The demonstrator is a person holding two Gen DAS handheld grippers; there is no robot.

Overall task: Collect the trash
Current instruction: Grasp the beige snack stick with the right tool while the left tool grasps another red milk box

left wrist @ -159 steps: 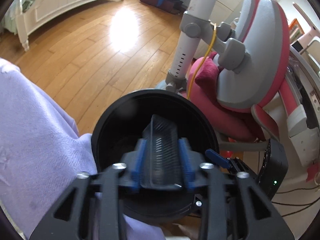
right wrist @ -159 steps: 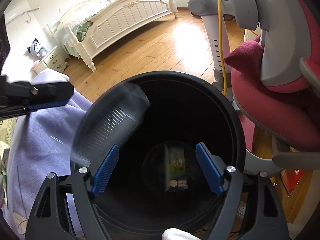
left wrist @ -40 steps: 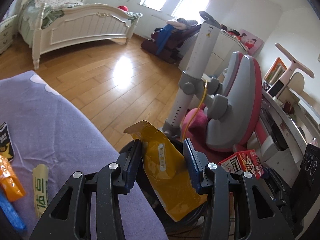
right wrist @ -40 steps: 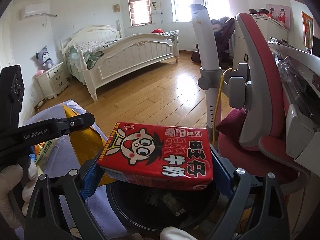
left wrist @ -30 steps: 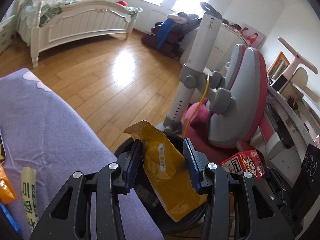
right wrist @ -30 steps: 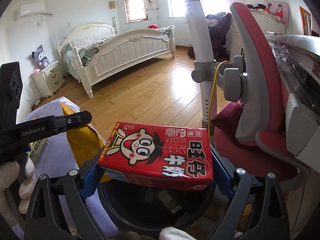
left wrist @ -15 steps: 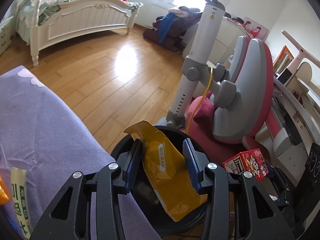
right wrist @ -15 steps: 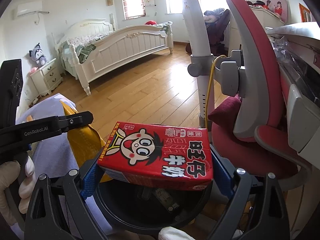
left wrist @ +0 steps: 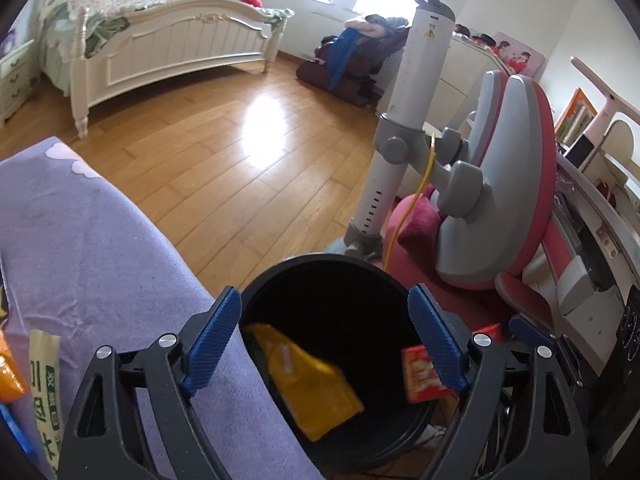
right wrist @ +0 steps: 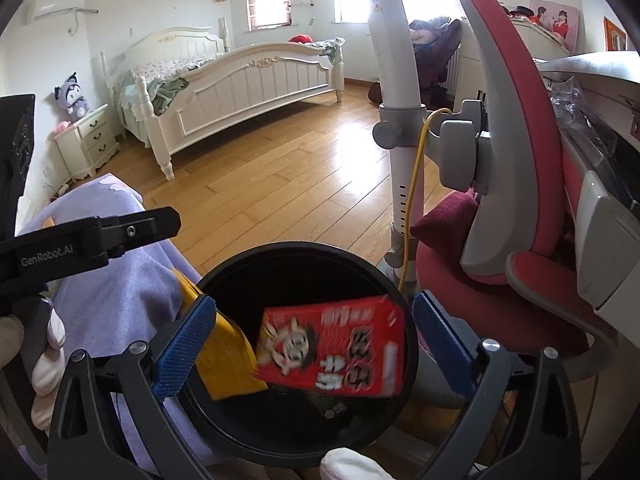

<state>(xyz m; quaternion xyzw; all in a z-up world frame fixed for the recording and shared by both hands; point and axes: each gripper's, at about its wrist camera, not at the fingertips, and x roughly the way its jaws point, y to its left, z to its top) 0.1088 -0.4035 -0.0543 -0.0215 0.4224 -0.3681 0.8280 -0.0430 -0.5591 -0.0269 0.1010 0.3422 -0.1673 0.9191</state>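
Red carton [right wrist: 332,350] and yellow wrapper [left wrist: 310,386] are dropping into the black bin [left wrist: 280,280], both tongs, left [left wrist: 324,340] and right [right wrist: 308,344], spread wide and empty above it. More wrappers [left wrist: 44,384] wait at nine o'clock on the purple cloth [left wrist: 92,248], so collecting isn't finished.

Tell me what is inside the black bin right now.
Inside the black bin a red carton and a yellow wrapper are blurred, apparently dropping. Something dark lies on the bottom, mostly covered by them; I cannot identify it.

Pouch [left wrist: 316,388] left, carton [right wrist: 334,350] right, both inside bin [left wrist: 320,264]; blanket [left wrist: 88,248] left of bin.
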